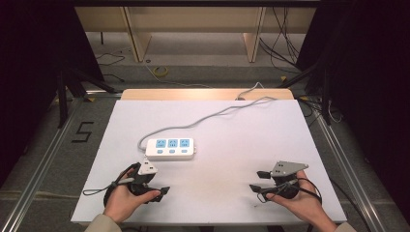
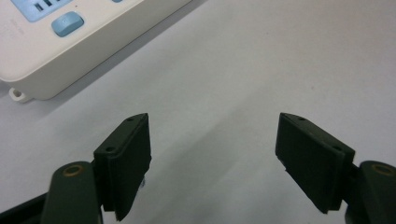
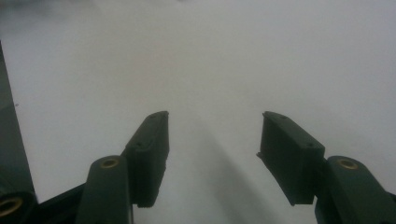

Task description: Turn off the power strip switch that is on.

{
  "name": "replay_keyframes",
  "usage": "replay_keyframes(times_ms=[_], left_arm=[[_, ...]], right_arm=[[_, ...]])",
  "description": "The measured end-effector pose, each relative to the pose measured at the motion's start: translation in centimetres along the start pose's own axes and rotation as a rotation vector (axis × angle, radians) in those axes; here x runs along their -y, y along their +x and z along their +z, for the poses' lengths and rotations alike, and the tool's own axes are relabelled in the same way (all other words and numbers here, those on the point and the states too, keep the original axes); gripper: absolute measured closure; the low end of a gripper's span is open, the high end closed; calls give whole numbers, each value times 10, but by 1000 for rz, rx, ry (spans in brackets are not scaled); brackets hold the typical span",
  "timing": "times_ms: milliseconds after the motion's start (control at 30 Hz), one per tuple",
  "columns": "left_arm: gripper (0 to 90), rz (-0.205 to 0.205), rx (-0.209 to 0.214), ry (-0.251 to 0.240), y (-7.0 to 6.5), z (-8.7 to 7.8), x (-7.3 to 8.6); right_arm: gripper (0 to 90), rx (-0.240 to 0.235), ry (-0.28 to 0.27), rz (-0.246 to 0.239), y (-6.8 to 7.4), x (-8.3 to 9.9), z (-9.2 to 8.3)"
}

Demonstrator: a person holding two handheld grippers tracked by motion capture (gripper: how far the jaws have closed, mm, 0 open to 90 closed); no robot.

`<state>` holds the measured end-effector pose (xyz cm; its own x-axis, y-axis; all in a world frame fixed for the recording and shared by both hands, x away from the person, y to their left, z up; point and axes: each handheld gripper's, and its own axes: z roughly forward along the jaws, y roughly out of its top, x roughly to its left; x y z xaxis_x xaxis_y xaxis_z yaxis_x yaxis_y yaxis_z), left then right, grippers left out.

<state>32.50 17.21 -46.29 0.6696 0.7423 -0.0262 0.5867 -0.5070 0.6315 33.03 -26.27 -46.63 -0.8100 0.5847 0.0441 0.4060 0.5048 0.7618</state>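
Tabletop came first: a broad white sheet lay over a wooden table, and most of it was bare. Near its middle, a little toward the person's left, a white power strip rested flat with three blue socket faces up and a row of blue switches along its near edge. Its grey cable ran from the left end, curved back across the sheet and dropped over the far edge. No plug sat in any socket, as far as the high view showed.

Nearer the person, both hands rested low at the front edge. The left gripper sat just in front of the strip's left end, close but apart from it; the left gripper view showed the strip's corner off to the upper left and its own jaws spread wide with only white sheet between them. The right gripper was well apart from the strip on the other side, jaws likewise parted and holding nothing, with blank sheet ahead in the right gripper view.

By this reading the work on the strip had not begun: nothing was grasped, touched or pressed, and the whole approach was left to do.
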Motion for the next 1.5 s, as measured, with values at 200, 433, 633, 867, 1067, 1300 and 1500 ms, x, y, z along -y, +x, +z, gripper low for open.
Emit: replay_keyframes(times_ms=[200,433,633,867,1067,1300,1500], left_arm=[[356,-10,-13,-6,-1,-1,0],[739,29,-31,23,3,-7,-2],[897,20,-51,56,4,-7,-3],[898,16,-49,60,3,-7,-8],[898,2,-49,60,1,-5,-15],[898,-13,-59,61,-1,-3,-26],[898,-16,-63,74,0,2,-34]], right_arm=[[429,4,-1,3,0,0,0],[428,4,-6,2,0,-1,0],[429,6,-3,0,-1,-1,0],[429,11,-6,-5,0,-1,0],[427,13,-6,-7,-1,-1,0],[425,14,-7,-7,-1,-1,0],[424,14,-7,-10,-1,-2,0]])
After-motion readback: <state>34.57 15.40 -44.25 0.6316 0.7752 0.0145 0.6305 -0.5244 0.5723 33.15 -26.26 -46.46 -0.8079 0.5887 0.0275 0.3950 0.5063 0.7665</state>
